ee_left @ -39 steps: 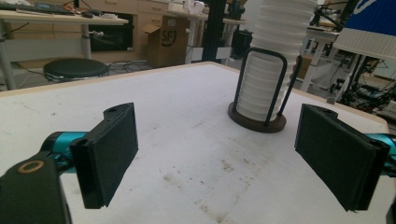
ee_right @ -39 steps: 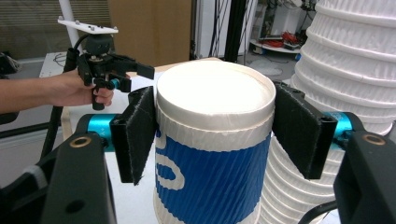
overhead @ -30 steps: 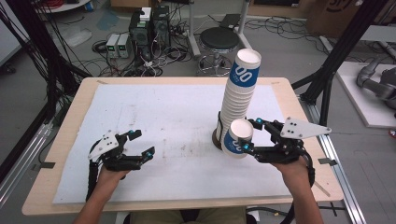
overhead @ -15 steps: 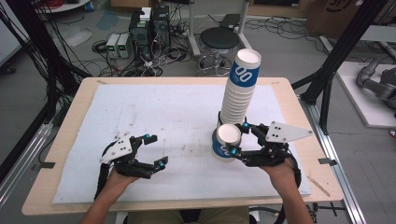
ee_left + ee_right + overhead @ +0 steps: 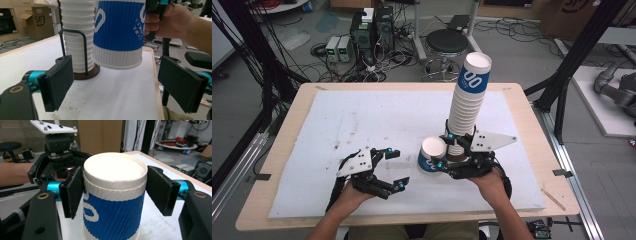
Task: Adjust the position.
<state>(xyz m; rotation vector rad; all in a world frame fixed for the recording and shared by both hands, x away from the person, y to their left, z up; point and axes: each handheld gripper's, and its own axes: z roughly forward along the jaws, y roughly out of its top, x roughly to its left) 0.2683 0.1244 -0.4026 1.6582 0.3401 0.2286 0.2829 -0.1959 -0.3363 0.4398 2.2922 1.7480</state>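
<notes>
A blue-and-white ribbed paper cup (image 5: 431, 155) hangs just above the white board, tipped on its side with its base pointing left. My right gripper (image 5: 444, 150) is shut on it; in the right gripper view the cup (image 5: 113, 202) sits between the two black pads. Right behind it a tall stack of the same cups (image 5: 468, 102) stands in a wire holder on a brown base (image 5: 85, 73). My left gripper (image 5: 395, 168) stands open on the board a short way left of the cup. In the left gripper view the cup (image 5: 117, 32) hangs ahead of its spread jaws, not between them.
A white board (image 5: 362, 120) covers most of the wooden table (image 5: 287, 130). Its left and far parts lie bare. The cup stack rises high at the right. A stool (image 5: 447, 42) and computer boxes (image 5: 372, 27) stand on the floor beyond the far edge.
My right gripper carried the cup left and a little down, away from the stack. My left gripper moved right toward the cup, jaws still open.
</notes>
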